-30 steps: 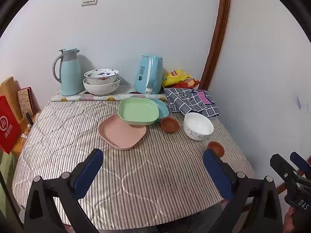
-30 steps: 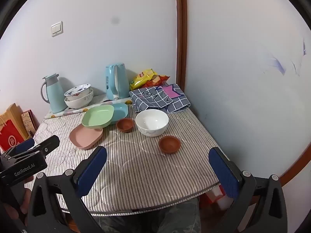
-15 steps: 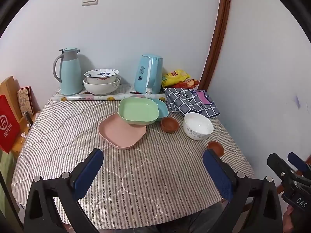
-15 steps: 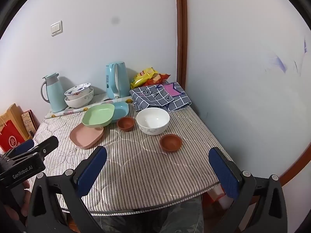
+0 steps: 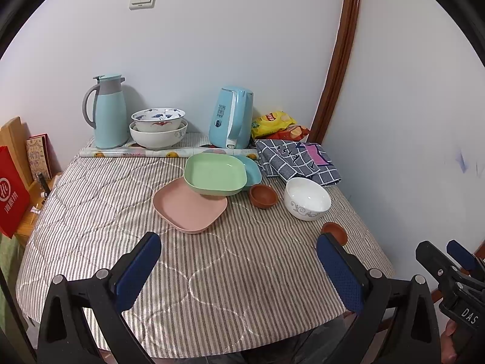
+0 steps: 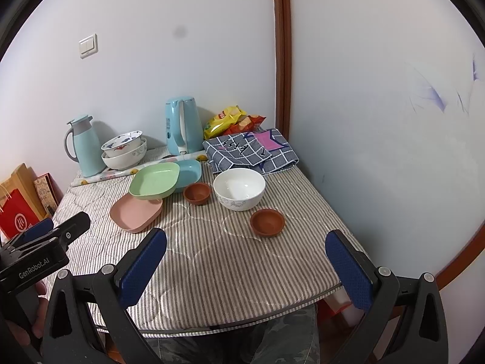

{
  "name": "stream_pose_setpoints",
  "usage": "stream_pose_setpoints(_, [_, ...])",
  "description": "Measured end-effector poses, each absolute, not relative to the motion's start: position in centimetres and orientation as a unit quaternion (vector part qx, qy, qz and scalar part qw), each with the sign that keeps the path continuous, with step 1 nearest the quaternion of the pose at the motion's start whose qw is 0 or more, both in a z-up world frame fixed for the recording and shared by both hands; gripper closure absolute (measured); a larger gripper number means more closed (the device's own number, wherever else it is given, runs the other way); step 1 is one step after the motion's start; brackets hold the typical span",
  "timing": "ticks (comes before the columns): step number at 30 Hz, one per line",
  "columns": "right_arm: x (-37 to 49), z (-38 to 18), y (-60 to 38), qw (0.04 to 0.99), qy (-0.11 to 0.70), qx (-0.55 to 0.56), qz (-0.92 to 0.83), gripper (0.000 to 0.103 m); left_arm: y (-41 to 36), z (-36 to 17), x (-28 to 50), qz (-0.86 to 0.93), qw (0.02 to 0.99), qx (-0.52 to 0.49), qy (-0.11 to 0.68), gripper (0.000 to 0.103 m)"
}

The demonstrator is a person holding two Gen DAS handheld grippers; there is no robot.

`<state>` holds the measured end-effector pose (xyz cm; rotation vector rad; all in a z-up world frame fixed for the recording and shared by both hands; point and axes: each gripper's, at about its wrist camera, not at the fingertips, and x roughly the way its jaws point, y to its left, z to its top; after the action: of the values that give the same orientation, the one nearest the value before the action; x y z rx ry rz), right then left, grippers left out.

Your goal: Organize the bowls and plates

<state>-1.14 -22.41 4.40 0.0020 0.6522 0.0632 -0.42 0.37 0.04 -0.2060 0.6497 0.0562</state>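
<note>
Since 1.0 s ago I have drawn both grippers back a little toward my body; nothing on the table point(image 5: 212, 273) has shifted, only its near edge shows more in both views.

Layout, largest first. The striped table fills both views, pushed into a wall corner on its far and right sides. The pink plate point(image 5: 189, 204) lies flat near the middle. The green dish point(image 5: 215, 174) rests tilted, its near rim on the pink plate and its right side over the blue dish point(image 5: 253, 171); I judge this a loose pile, not a proper stack. The white bowl point(image 5: 306, 198) stands alone to the right. 2 small brown bowls: 1 point(image 5: 263, 195) between the green dish and the white bowl, the other point(image 6: 267, 222) near the right edge. At the back, 2 nested bowls point(image 5: 158, 126) sit between a flask point(image 5: 109, 112) and a kettle point(image 5: 233, 118).

My left gripper point(image 5: 239, 270) hangs wide apart, holding nothing, over the near table. My right gripper point(image 6: 245, 268) is likewise wide apart and holding nothing.

Room: the near half of the cloth is bare, so approach is free. The near brown bowl sits close to the right edge; I judge it the 1 most easily knocked off.
</note>
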Motion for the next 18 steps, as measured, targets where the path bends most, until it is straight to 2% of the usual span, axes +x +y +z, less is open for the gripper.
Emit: stream_pose_setpoints(18, [-1.11, 4.48, -22.64, 0.947, 0.320, 0.003, 0.031, 0.000, 0.15, -0.07, -0.39, 0.026, 0.942, -0.103, 0.318, 0.000])
